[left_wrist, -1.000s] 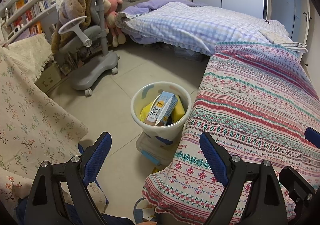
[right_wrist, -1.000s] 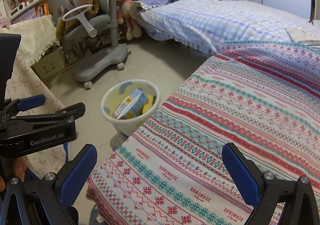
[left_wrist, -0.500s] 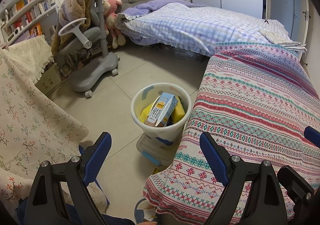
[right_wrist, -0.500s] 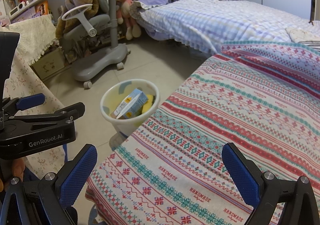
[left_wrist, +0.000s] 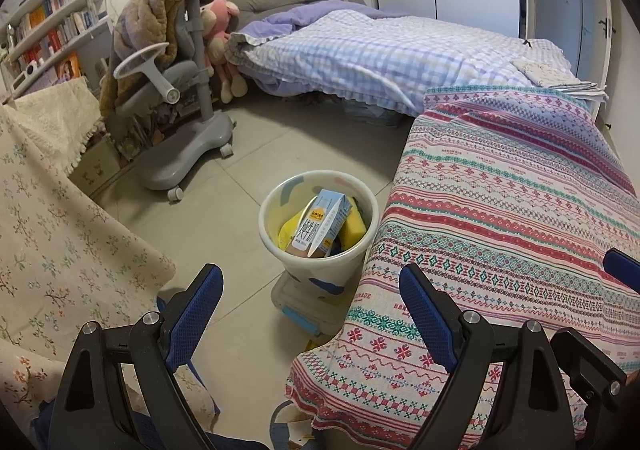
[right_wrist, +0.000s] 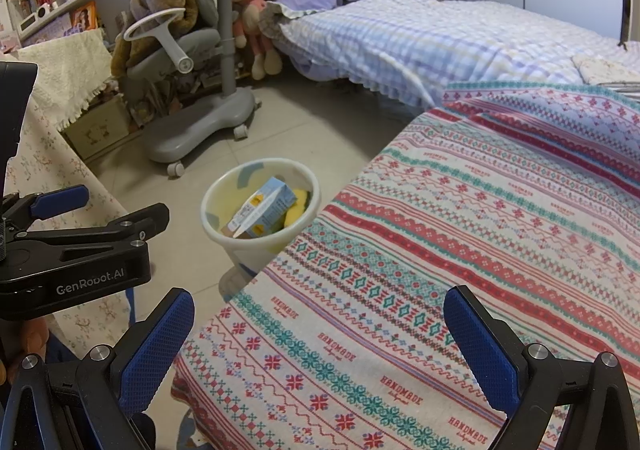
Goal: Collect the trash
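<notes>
Both hand-held grippers, left [left_wrist: 310, 300] and right [right_wrist: 318, 330], gape wide and empty; bin [left_wrist: 362, 256] looks filled, so next means finding remaining trash.

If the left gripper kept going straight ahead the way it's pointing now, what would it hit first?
Most likely the white trash bin, or the milk carton poking out of it. The open left gripper aims down at it with only bare floor between. Depth is hard to judge; the striped cloth's edge lies close alongside.

Grey chair [left_wrist: 176, 89], brown blanket [left_wrist: 160, 1] draped over its back. Pink plush toy [left_wrist: 222, 45] just beside it, bookshelf [left_wrist: 52, 33] behind, checked bed [left_wrist: 380, 57] beyond.
</notes>
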Demonstrator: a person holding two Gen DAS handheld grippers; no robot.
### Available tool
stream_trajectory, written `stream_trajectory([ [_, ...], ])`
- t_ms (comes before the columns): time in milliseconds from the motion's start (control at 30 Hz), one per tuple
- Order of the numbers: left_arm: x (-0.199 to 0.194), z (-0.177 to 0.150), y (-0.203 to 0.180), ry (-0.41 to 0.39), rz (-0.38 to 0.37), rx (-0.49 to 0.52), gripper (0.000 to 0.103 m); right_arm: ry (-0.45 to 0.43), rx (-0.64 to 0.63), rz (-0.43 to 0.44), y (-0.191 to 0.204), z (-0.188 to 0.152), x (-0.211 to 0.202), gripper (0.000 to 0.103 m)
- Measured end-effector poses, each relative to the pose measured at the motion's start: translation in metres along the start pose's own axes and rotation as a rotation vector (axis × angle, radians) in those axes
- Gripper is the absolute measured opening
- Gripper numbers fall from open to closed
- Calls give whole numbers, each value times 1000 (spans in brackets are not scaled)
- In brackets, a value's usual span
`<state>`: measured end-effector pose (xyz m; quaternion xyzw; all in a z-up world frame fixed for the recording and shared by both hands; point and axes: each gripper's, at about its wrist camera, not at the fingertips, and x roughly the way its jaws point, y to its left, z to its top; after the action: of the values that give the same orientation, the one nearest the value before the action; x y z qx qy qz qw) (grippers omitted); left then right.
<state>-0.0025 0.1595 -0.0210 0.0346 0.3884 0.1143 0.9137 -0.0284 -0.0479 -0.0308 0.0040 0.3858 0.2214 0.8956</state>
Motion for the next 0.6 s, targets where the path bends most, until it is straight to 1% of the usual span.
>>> stream_trajectory([
  [600,0,1,3,0,-13,-4,92,-5,-4,-4,2,-1,-1,103],
])
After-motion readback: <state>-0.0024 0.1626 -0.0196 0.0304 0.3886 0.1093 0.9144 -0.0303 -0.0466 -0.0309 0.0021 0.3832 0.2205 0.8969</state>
